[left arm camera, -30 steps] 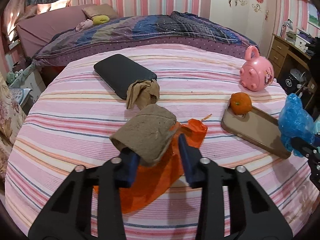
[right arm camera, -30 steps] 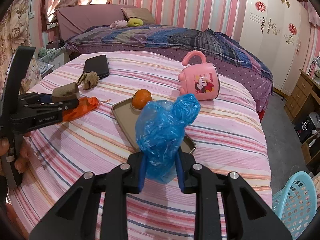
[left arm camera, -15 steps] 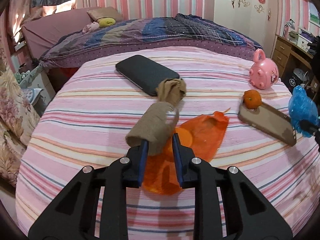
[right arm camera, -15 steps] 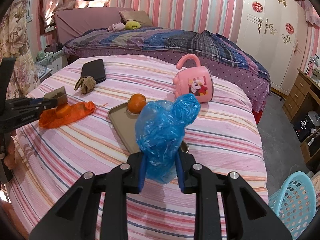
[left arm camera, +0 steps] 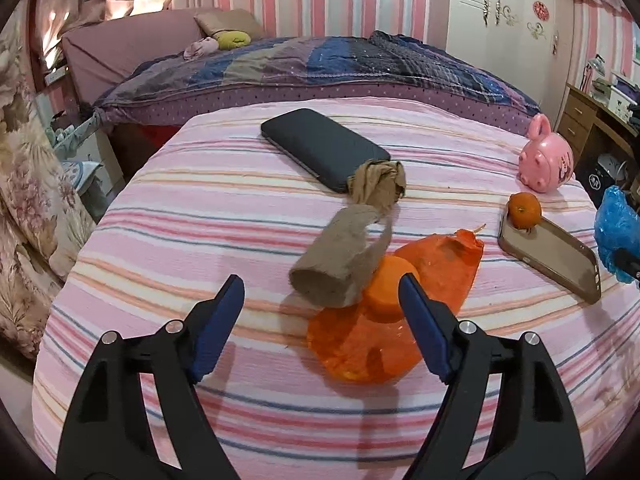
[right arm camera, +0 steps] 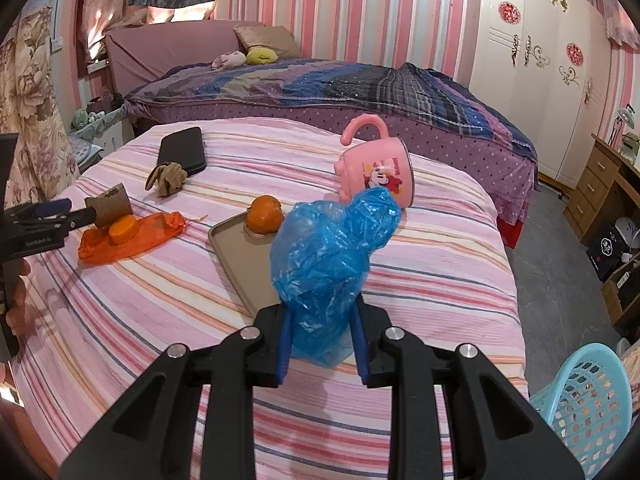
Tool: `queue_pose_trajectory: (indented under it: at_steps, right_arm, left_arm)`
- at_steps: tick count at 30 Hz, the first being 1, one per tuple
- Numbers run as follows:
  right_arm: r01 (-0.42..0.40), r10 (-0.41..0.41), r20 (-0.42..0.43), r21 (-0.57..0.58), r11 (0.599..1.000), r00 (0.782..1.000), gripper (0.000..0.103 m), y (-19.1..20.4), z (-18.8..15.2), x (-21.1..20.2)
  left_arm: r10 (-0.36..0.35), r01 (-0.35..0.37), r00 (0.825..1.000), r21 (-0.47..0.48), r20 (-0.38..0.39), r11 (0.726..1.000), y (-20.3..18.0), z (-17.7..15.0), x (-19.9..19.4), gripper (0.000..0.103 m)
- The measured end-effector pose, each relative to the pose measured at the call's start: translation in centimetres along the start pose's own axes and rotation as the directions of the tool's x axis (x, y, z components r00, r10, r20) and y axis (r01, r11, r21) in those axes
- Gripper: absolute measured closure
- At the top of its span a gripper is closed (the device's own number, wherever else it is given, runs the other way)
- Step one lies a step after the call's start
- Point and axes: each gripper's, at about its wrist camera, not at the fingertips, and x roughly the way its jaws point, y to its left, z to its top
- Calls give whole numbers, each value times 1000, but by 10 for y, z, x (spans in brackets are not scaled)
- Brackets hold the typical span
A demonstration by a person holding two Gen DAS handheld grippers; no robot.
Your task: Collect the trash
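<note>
Cardboard tube (left arm camera: 340, 264), beyond open left tool (left arm camera: 320, 300) — untouched

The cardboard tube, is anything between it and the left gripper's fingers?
No. The left gripper has just been opening, and the tube lies straight ahead between its spread fingers, untouched. Nothing sits in the gap. The tube leans on an orange cap and orange bag beside it.

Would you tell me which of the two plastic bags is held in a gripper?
The blue bag, clamped in the right gripper; the orange bag lies loose on the bedspread.
</note>
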Motion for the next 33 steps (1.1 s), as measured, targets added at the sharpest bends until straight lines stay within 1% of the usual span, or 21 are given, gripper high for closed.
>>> queue_pose_trajectory:
  at_steps: [4, 6, 8, 9, 10, 13, 14, 15, 16, 17, 18, 20, 22, 23, 25, 28, 33]
  right_arm:
    - [3, -3, -4, -11, 1000, 1000, 77, 1, 0, 0]
    - [3, -3, -8, -15, 1000, 1000, 77, 1, -1, 1]
    - [2, -2, -10, -16, 1000, 1000, 77, 1, -2, 1]
    - [2, -2, -9, -16, 1000, 1000, 77, 1, -2, 2]
    - [1, -1, -8, -18, 1000, 1000, 77, 1, -2, 1]
    - [3, -4, -8, -25, 1000, 1000, 77, 4, -3, 2]
    - [4, -4, -9, -26, 1000, 1000, 77, 5, -4, 2]
    - [5, -5, -10, -29, 1000, 1000, 77, 6, -4, 3]
    - [8, -9, -10, -36, 999, 1000, 77, 7, -4, 3]
    - [10, -10, -10, -39, 999, 1000, 77, 8, -4, 3]
    - [13, -13, -9, -43, 999, 1000, 77, 9, -5, 2]
    - [18, -18, -5, -46, 999, 1000, 77, 9, -6, 1]
    - [25, -25, 1, -47, 999, 1000, 77, 8, -7, -3]
    - [25, -25, 2, -48, 999, 1000, 77, 8, -8, -3]
    - [29, -29, 3, -47, 998, 1000, 77, 7, -9, -5]
    - [37, -37, 7, -45, 998, 999, 77, 4, -13, -11]
    - [49, -49, 1, -60, 997, 999, 77, 0, -14, -14]
  left_arm:
    - [-13, 13, 1000, -14, 2, 1000, -6, 5, 7, 26]
    - [-30, 30, 999, -32, -15, 999, -7, 6, 12, 30]
    - [-39, 38, 999, -39, -27, 999, -7, 6, 16, 49]
    - [-37, 36, 999, -39, -27, 999, -7, 6, 16, 54]
    - [-41, 40, 999, -43, -22, 998, -6, 6, 15, 62]
    - [-70, 69, 997, -83, -13, 994, -3, 6, 11, 63]
    - [-66, 65, 998, -80, -5, 995, -5, 7, 8, 64]
    - [-43, 44, 999, -67, 19, 997, -7, 7, 2, 64]
    - [-31, 33, 999, -61, 35, 998, -8, 8, -2, 67]
    - [-18, 21, 998, -55, 60, 998, -9, 8, -9, 83]
    - [-10, 14, 997, -54, 71, 998, -8, 9, -13, 88]
    - [11, -5, 995, -67, 102, 998, -6, 9, -26, 89]
    - [6, 4, 992, -73, 125, 997, -6, 9, -38, 89]
    - [4, 4, 991, -64, 134, 998, -7, 8, -43, 88]
    - [22, -16, 989, -42, 144, 999, -9, 6, -50, 88]
    - [34, -29, 992, -42, 123, 999, -6, 2, -49, 88]
    - [26, -19, 997, -104, 73, 994, 17, -3, -39, 88]
